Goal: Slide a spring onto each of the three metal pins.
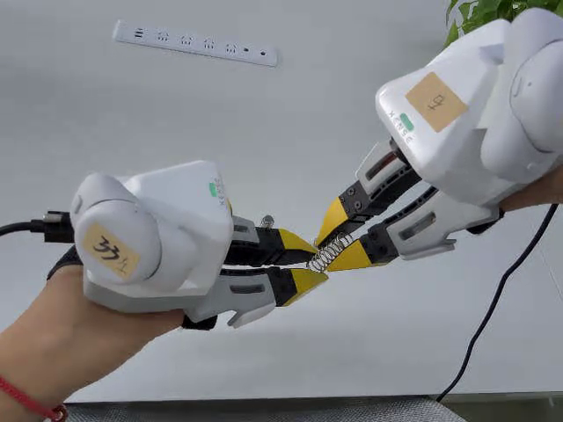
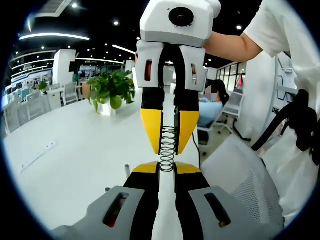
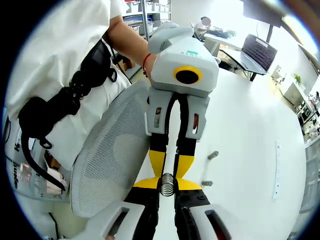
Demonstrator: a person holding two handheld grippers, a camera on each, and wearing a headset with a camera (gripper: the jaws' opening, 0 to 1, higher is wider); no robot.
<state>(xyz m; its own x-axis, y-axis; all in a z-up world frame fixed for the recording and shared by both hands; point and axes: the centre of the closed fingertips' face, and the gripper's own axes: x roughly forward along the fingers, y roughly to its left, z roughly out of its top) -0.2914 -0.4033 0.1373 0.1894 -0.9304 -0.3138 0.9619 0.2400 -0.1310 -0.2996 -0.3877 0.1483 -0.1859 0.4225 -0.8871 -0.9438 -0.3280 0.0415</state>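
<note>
Up off the flat white tabletop [image 1: 264,132], the two white-bodied grippers with black jaws and yellow tips meet nose to nose. The left gripper [image 1: 318,264], held in the person's left hand [image 1: 57,338] with a red cord bracelet [image 1: 31,403] at the wrist, comes in from the lower left of the head view. Its jaws are pressed nearly together on a thin pale metal pin [image 3: 171,159] that runs along the narrow slot between them. The shaft is slim and partly hidden, so I cannot tell how far it pokes past the tips.

The right gripper [image 1: 341,239] reaches down from the upper right, and its yellow tips pinch a small coiled steel spring [image 1: 332,252] from both sides. The spring lies along the line of the two grippers: one end is at the left gripper's tips, the rest sits between the right gripper's jaws. In the right gripper view it shows end-on as a ring. Whether the pin has entered the coil cannot be told.

On the tabletop below, two short loose metal pins [image 3: 213,155] lie near each other, well apart from the grippers. A long white power strip [image 1: 195,42] lies at the far side, a leafy green potted plant [image 2: 112,90] stands at the table's far edge, and a black cable [image 1: 497,299] trails down below the right gripper. A grey mesh chair back [image 3: 110,160] stands beside the person — close to the table edge
</note>
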